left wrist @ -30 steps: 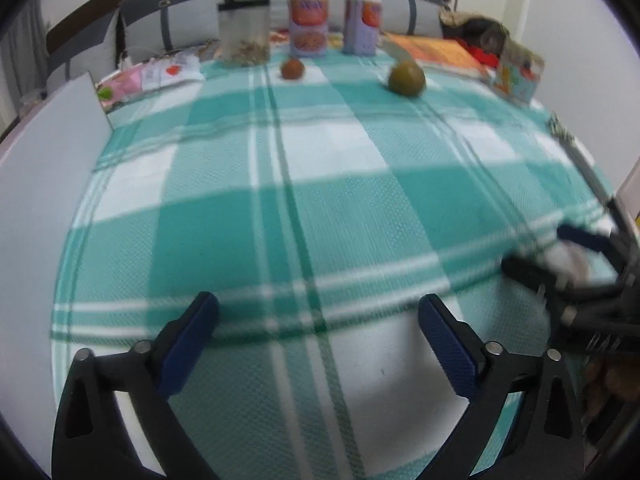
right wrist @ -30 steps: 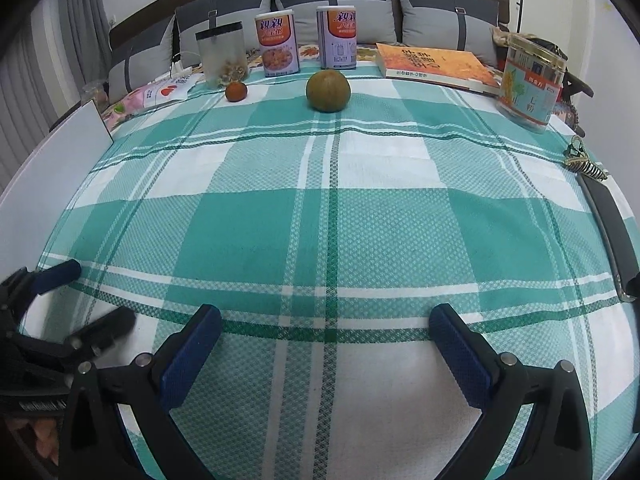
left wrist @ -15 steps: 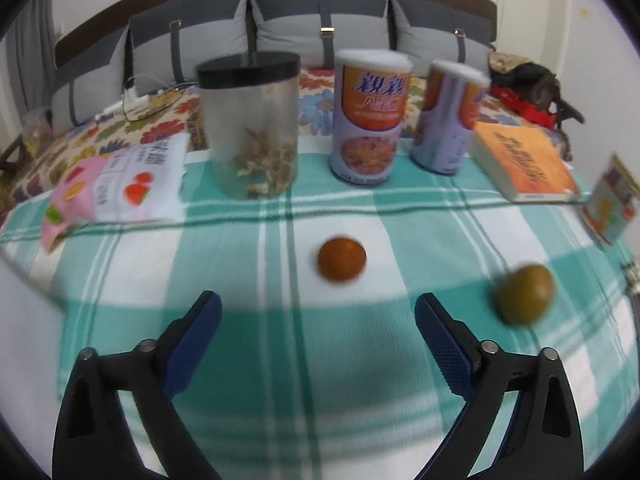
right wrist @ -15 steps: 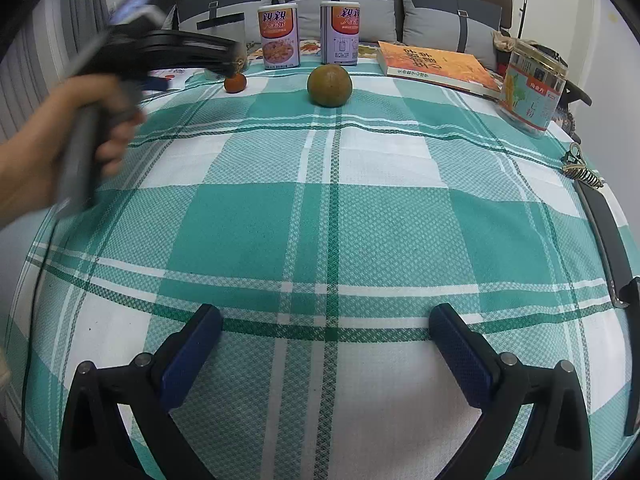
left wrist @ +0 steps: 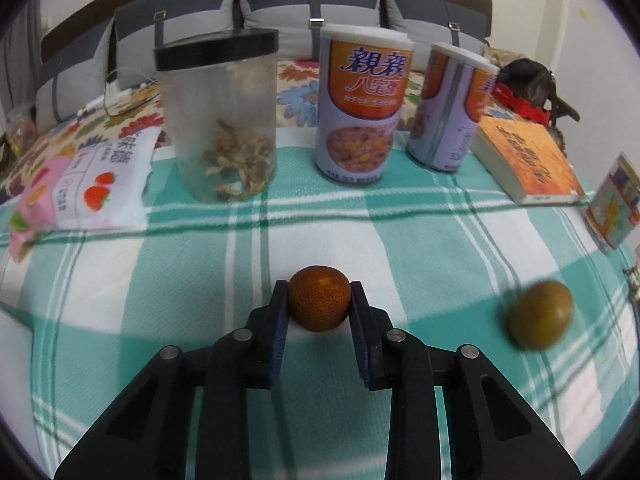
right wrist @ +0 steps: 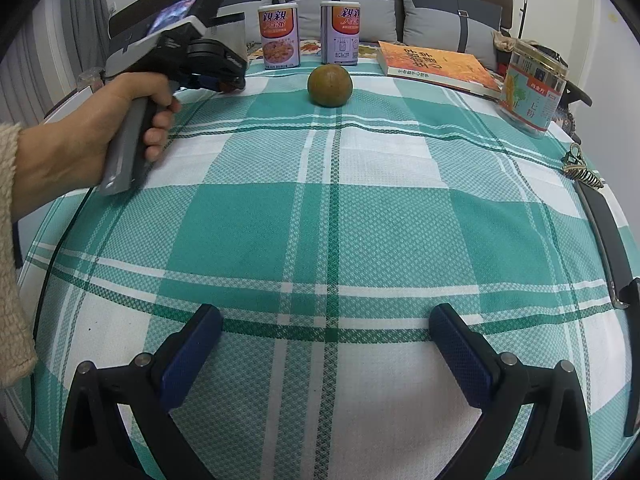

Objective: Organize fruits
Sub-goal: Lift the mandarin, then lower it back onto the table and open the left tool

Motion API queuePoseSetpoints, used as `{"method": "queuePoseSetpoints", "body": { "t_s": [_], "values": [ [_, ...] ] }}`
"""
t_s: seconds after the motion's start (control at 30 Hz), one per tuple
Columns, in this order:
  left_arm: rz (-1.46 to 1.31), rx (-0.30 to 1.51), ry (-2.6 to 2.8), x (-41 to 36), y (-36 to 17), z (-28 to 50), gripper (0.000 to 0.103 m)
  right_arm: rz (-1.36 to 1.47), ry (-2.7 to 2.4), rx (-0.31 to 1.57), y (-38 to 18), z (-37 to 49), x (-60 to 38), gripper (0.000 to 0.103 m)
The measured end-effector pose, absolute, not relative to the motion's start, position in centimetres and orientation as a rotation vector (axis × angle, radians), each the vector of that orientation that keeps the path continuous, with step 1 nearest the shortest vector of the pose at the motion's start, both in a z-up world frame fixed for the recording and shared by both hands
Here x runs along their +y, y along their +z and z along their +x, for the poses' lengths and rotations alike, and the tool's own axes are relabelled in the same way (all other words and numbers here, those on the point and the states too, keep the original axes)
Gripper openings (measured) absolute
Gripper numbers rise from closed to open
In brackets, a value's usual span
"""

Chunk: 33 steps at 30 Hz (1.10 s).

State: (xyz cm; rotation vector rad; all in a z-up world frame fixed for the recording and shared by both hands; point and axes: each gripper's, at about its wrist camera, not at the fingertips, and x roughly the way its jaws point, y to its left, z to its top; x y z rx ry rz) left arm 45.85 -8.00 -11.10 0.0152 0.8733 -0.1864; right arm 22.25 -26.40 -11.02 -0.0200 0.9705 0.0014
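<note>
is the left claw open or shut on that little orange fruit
Shut on it. In the left wrist view the left claw has both blue pads pressed against the sides of the small orange fruit, which still sits on the checked cloth.

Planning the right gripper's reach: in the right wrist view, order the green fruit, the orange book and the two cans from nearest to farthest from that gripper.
1. Green fruit, straight ahead on the cloth.
2. Orange book, behind it to the right.
3. The two cans, at the back edge, side by side; too close to rank between themselves.
</note>
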Motion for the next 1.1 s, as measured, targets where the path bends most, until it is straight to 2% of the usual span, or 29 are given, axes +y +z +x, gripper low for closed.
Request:
{"method": "queuePoseSetpoints", "body": {
  "t_s": [0.37, 0.57, 0.77, 0.8, 0.87, 0.9, 0.93, 1.1],
  "values": [
    [0.024, 0.909, -0.258, -4.8, -5.0, 29.6, 0.029, -0.019, 0.001, 0.97, -11.0, 22.3, -26.3, 0.103],
    [0.008, 0.974, -0.216, -3.2, -7.8, 22.6, 0.029, -0.019, 0.001, 0.969, -11.0, 22.3, -26.4, 0.103],
    [-0.011, 0.961, -0.167, -2.9, -10.5, 21.4, 0.03, -0.019, 0.001, 0.969, -11.0, 22.3, -26.4, 0.103],
    [-0.013, 0.954, -0.156, -2.9, -10.6, 21.3, 0.033, -0.019, 0.001, 0.969, -11.0, 22.3, -26.4, 0.103],
    [-0.008, 0.938, -0.136, -2.8, -10.9, 21.1, 0.048, -0.019, 0.001, 0.969, -11.0, 22.3, -26.4, 0.103],
    [0.0, 0.933, -0.125, -2.8, -11.0, 21.0, 0.062, -0.019, 0.001, 0.969, -11.0, 22.3, -26.4, 0.103],
    [0.01, 0.929, -0.115, -2.7, -11.3, 20.9, 0.071, -0.019, 0.001, 0.968, -11.0, 22.3, -26.3, 0.103],
    [0.057, 0.923, -0.084, -2.4, -12.3, 20.1, 0.093, -0.019, 0.001, 0.968, -11.0, 22.3, -26.3, 0.103]
  ]
}}
